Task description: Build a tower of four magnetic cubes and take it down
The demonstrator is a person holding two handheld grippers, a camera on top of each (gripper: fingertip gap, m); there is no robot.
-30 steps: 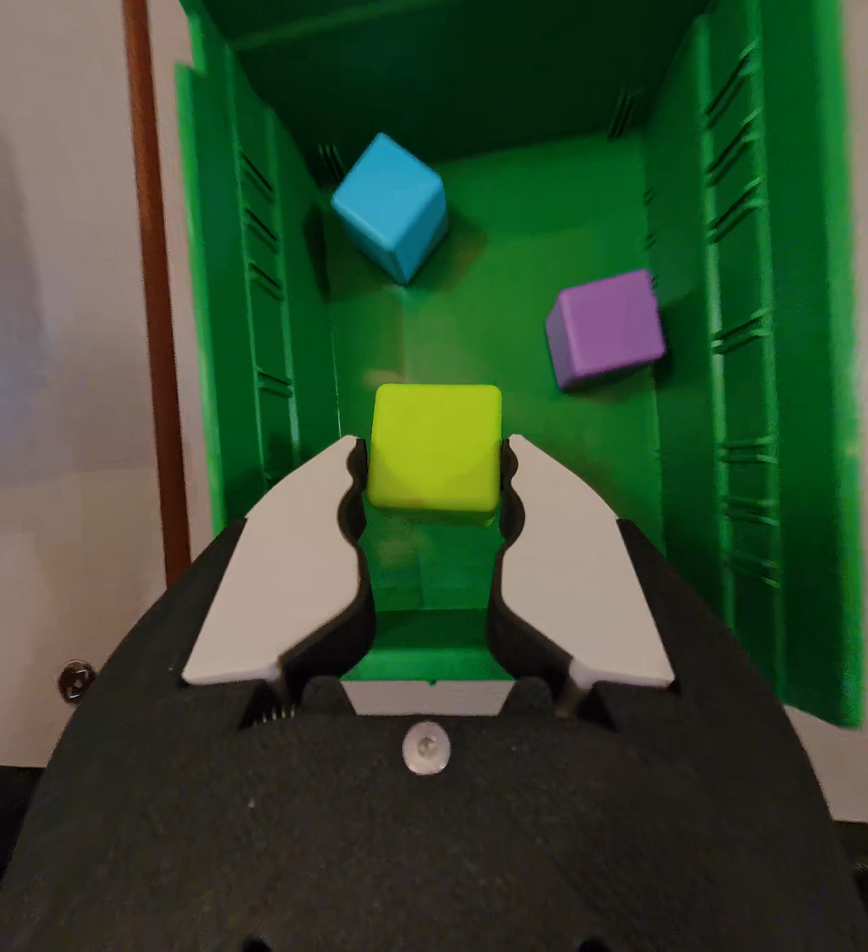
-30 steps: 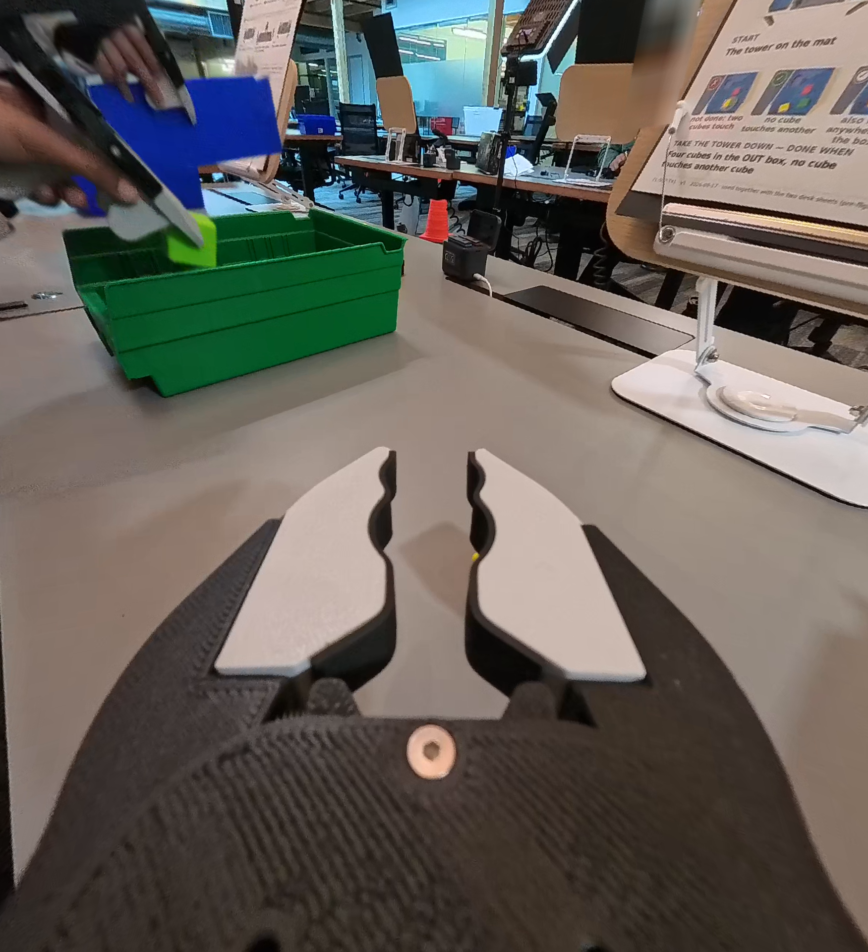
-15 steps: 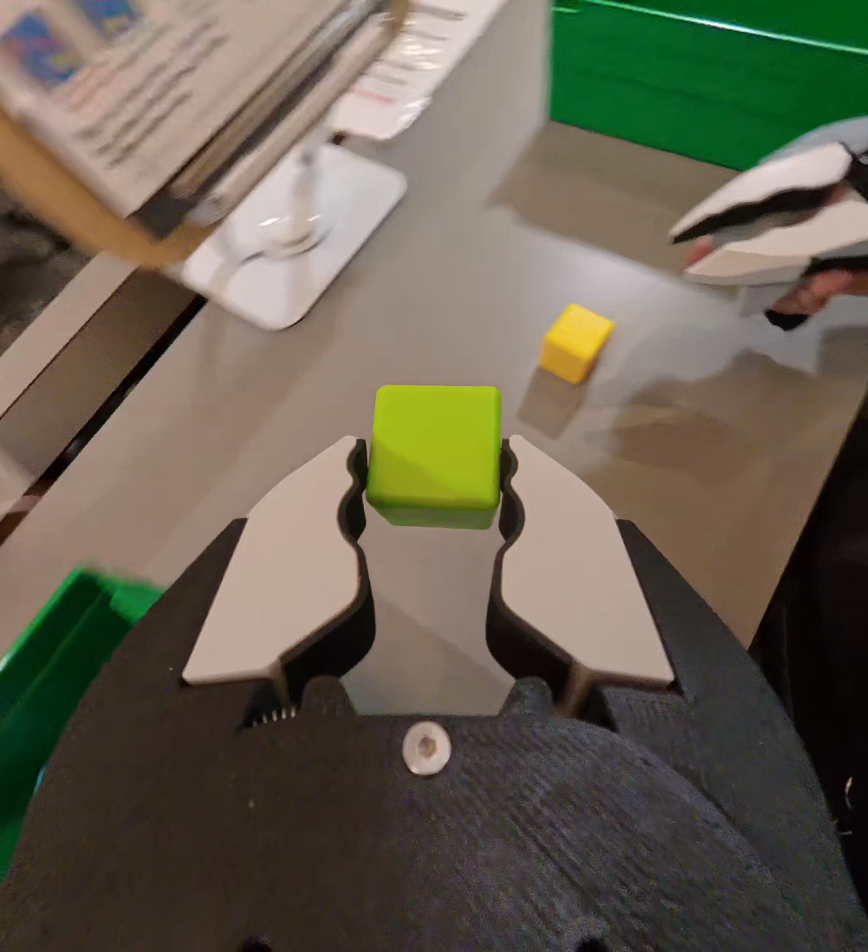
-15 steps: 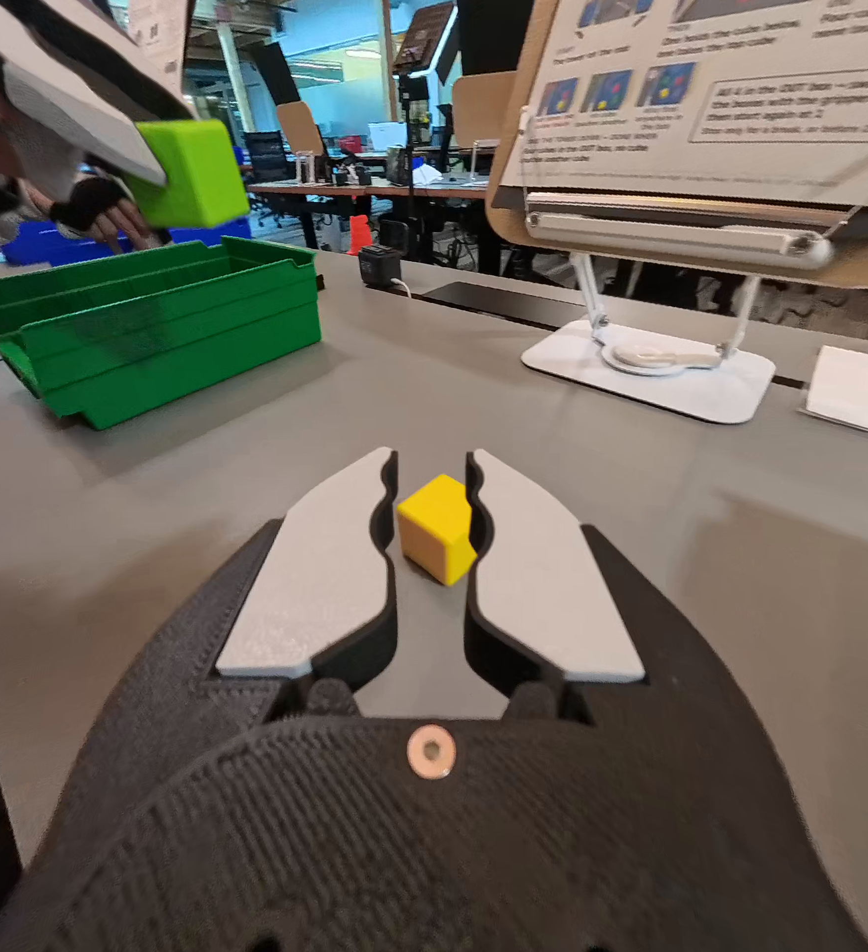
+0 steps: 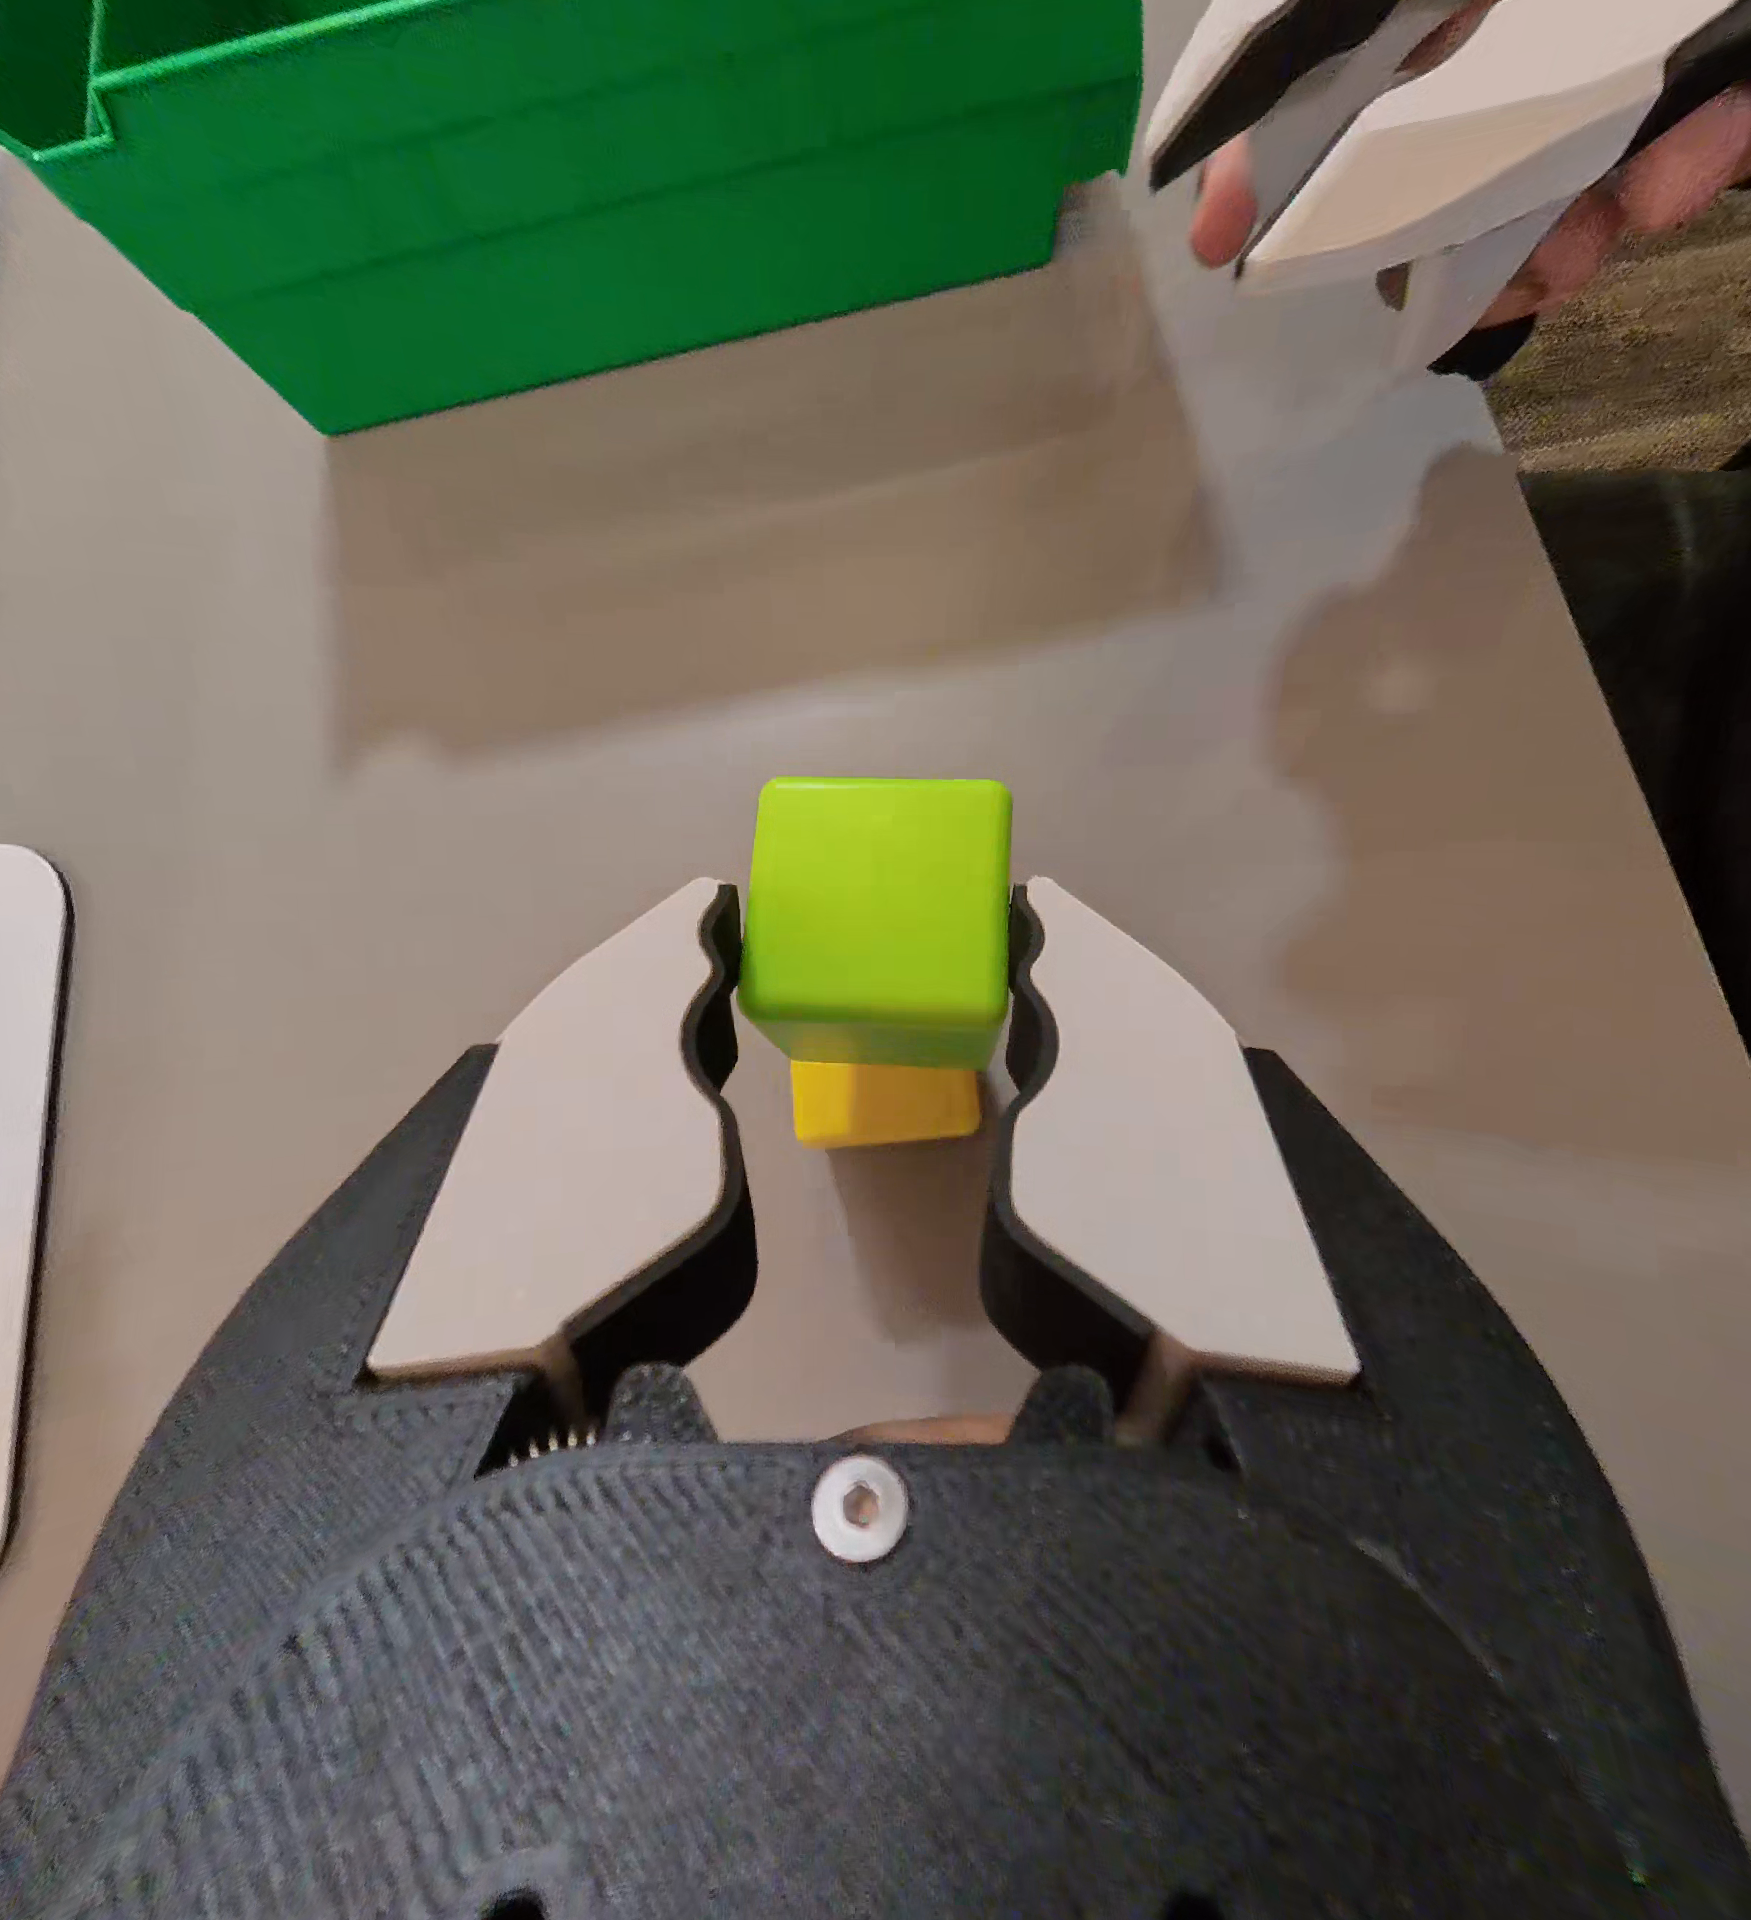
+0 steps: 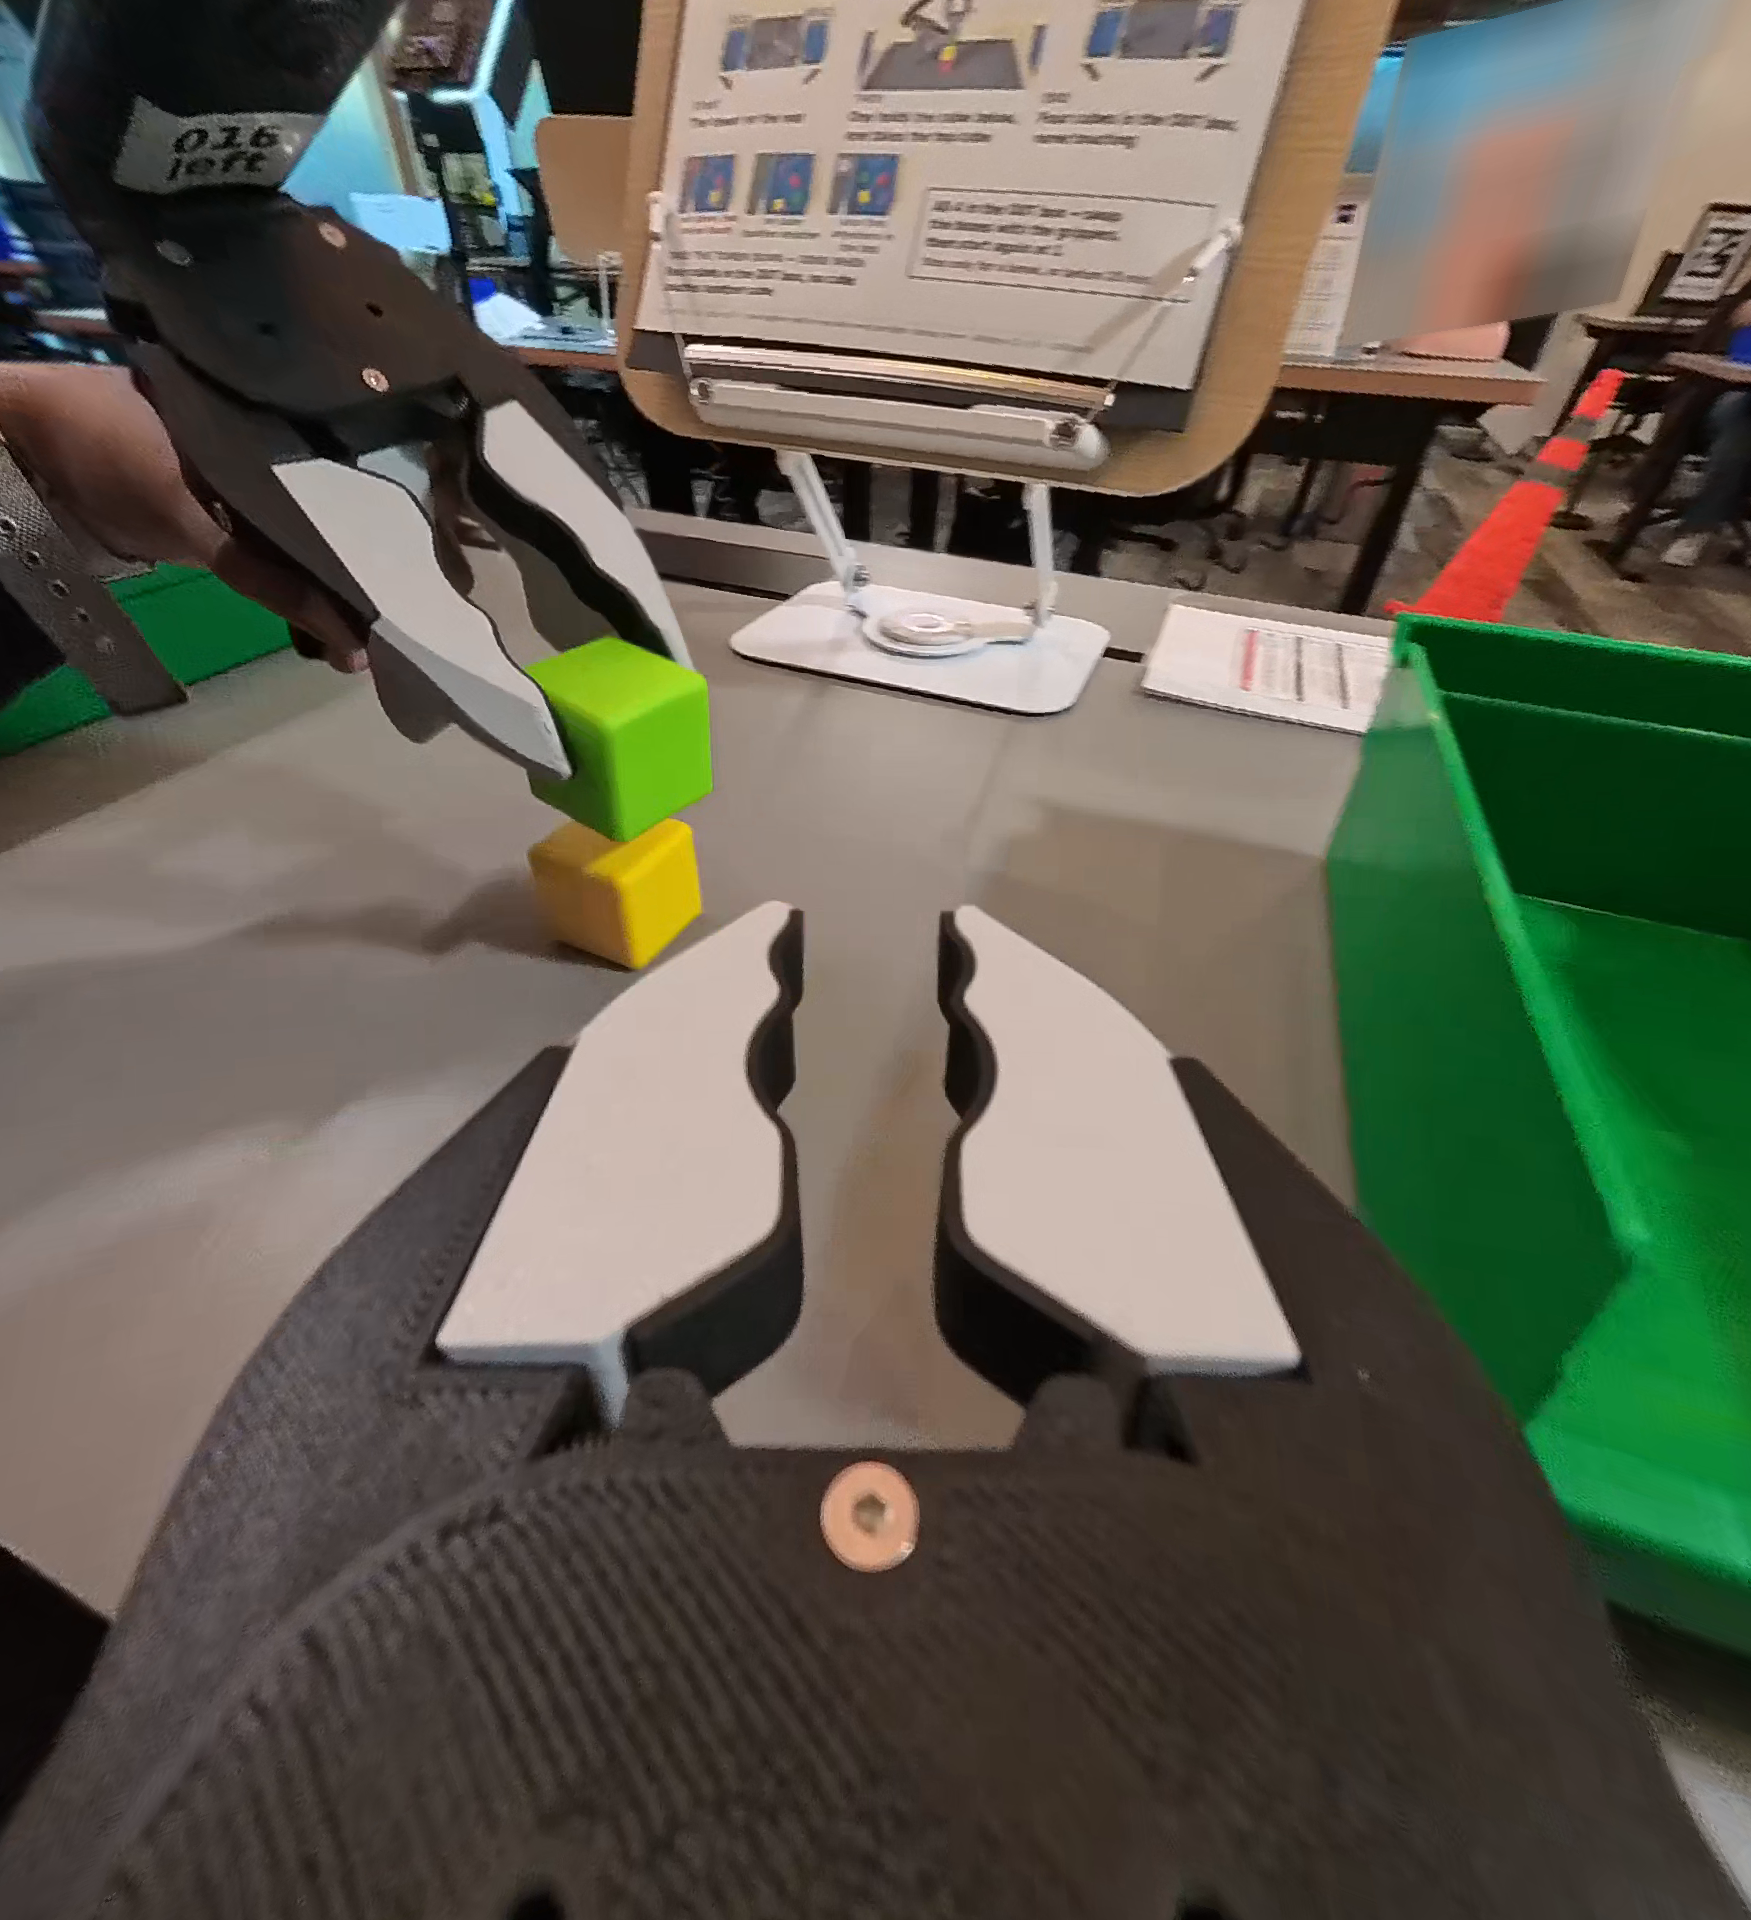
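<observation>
My left gripper (image 5: 876, 904) is shut on a lime green cube (image 5: 876, 925), gripped by its two sides. The cube hangs directly over a smaller yellow cube (image 5: 886, 1110) on the grey table. In the right wrist view the green cube (image 6: 632, 738) sits at or just above the top of the yellow cube (image 6: 616, 894); I cannot tell if they touch. My right gripper (image 6: 869, 925) is open and empty, low over the table, just right of the yellow cube. It also shows in the left wrist view (image 5: 1203, 218), held by a hand.
A green bin (image 6: 1473, 1039) stands close to the right of my right gripper; it also shows in the left wrist view (image 5: 580, 208). Another green bin (image 6: 40, 675) is behind the left gripper. A document stand with a white base (image 6: 918, 649) and a paper sheet (image 6: 1266, 665) are at the back. My hands' fingertips stand some 15 centimetres from each other.
My left gripper carried the green cube from over the bin holding blue and purple cubes to above the yellow cube. My right gripper drew back from the yellow cube, which had been between its fingers.
</observation>
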